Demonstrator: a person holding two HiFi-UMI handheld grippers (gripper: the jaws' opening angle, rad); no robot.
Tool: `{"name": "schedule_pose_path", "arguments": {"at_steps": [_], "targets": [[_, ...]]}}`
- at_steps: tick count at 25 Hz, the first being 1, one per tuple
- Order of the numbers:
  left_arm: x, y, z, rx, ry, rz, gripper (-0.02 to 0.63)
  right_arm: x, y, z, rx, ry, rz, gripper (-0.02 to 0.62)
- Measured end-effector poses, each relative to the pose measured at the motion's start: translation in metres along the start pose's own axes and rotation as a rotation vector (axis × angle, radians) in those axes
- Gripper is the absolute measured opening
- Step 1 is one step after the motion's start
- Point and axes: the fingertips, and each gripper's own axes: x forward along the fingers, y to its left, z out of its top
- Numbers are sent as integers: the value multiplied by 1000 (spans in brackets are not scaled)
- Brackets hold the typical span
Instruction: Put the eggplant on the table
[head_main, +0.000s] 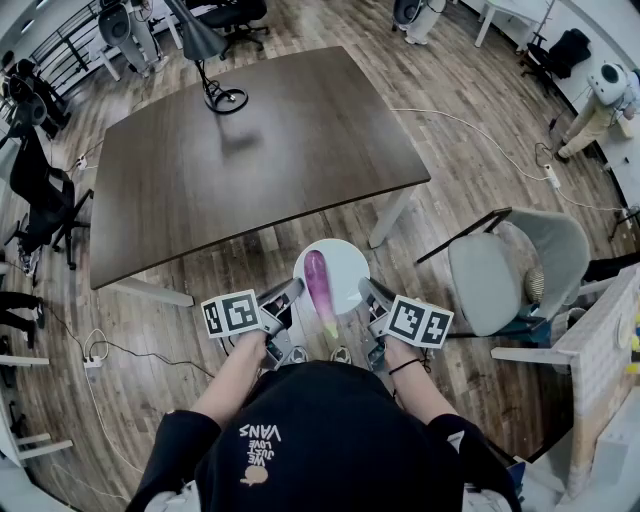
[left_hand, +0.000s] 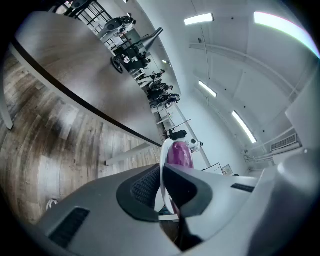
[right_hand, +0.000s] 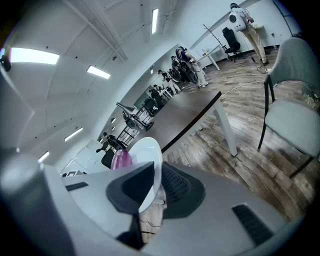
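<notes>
"VANS", upside down, on the black shirt (head_main: 330, 440)

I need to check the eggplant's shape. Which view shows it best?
The head view: the whole eggplant lies on the white plate. Both gripper views show only its purple end behind the plate's rim.

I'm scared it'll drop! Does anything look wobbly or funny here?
The eggplant pokes out past the near rim of the plate. The plate hangs over the floor, pinched only at its edges by the left gripper and right gripper.
</notes>
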Motion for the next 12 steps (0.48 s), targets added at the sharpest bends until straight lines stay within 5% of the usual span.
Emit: {"name": "schedule_pose_path", "arguments": {"at_steps": [12], "targets": [[-2, -1, 5, 4, 2, -8, 26, 1, 5, 1, -2, -8, -4, 58]]}}
